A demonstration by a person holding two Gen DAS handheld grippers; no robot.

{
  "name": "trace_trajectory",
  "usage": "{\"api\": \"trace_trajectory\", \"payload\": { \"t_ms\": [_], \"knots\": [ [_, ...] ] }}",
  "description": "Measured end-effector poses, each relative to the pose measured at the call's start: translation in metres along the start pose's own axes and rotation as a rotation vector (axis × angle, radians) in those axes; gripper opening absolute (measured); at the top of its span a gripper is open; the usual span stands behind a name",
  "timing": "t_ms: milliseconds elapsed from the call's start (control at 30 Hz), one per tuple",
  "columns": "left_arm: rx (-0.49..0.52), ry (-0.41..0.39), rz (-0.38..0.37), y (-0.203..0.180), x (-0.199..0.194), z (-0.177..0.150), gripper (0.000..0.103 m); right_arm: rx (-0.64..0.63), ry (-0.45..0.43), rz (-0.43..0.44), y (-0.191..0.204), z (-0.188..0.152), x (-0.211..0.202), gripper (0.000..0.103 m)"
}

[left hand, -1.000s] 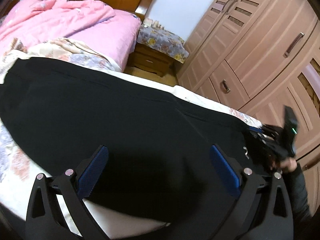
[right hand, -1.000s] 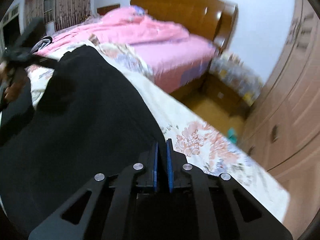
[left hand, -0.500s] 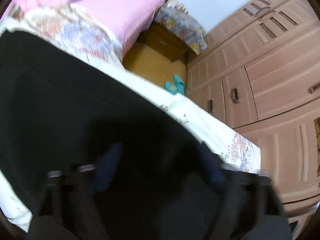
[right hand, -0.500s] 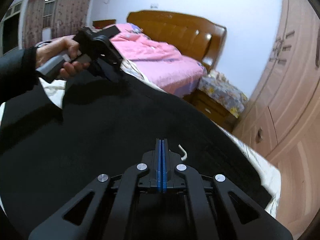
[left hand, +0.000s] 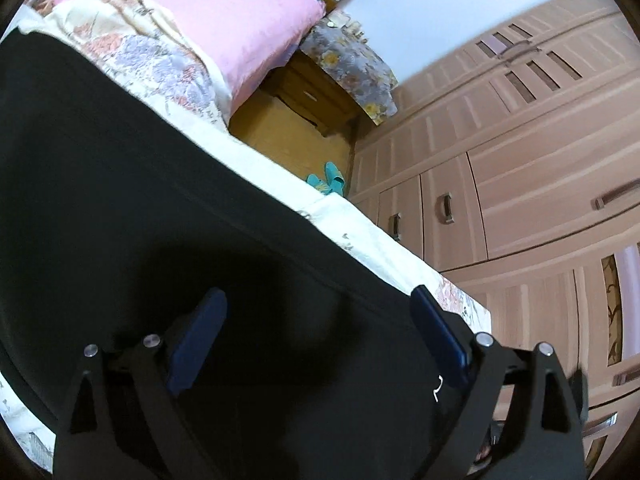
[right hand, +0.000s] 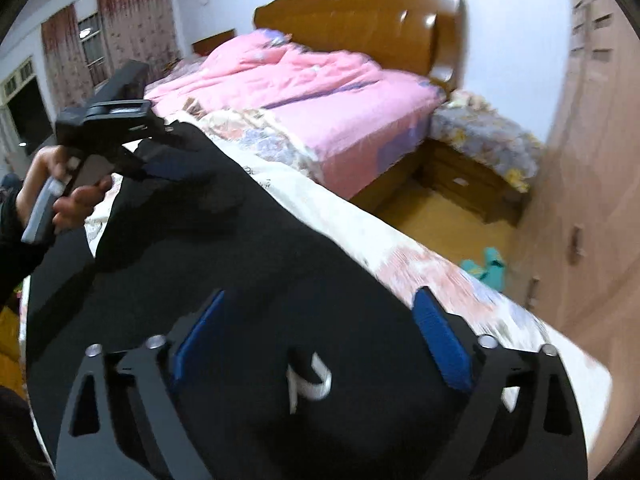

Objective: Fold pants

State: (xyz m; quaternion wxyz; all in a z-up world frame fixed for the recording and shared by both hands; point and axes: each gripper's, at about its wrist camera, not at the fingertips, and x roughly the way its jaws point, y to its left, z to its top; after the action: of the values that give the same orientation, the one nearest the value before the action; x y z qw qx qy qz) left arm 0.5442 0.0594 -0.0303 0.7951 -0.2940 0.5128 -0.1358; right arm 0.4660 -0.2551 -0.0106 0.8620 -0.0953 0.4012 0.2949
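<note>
Black pants (left hand: 168,216) lie spread flat over the floral sheet (left hand: 352,236) of a bed. My left gripper (left hand: 320,332) hovers just over the cloth near the bed's side edge. Its jaws are opening wide and pinch nothing. My right gripper (right hand: 318,332) is over the waist end, jaws also opening, with the white drawstring (right hand: 310,380) lying loose on the cloth between its blue pads (right hand: 440,336). In the right wrist view the left gripper (right hand: 176,168) shows at upper left, held by a hand (right hand: 60,196) over the pants (right hand: 248,264).
A pink quilt (right hand: 312,92) and wooden headboard (right hand: 360,20) lie beyond the pants. A nightstand (left hand: 312,100) under a floral cloth stands beside the bed. A wardrobe (left hand: 520,180) runs along the right. Teal slippers (left hand: 326,182) sit on the wooden floor.
My right gripper, shut before, now stands wide open over the waist, and the drawstring shows between its pads. My left gripper slid toward the bed's side edge, narrowed midway and spread again.
</note>
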Motion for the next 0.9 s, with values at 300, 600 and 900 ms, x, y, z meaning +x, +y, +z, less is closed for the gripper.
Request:
{"api": "trace_trajectory", "payload": {
  "t_ms": [300, 600, 900],
  "knots": [
    [0.04, 0.017, 0.011, -0.007, -0.001, 0.002, 0.094, -0.077, 0.132, 0.143, -0.004, 0.017, 0.064, 0.022],
    [-0.009, 0.034, -0.02, 0.001, 0.002, 0.002, 0.095, -0.351, -0.115, -0.099, 0.104, -0.024, -0.037, 0.02],
    [-0.034, 0.025, 0.064, 0.012, -0.005, -0.011, 0.016, -0.31, -0.154, -0.181, 0.169, -0.074, -0.05, 0.007]
  ]
}}
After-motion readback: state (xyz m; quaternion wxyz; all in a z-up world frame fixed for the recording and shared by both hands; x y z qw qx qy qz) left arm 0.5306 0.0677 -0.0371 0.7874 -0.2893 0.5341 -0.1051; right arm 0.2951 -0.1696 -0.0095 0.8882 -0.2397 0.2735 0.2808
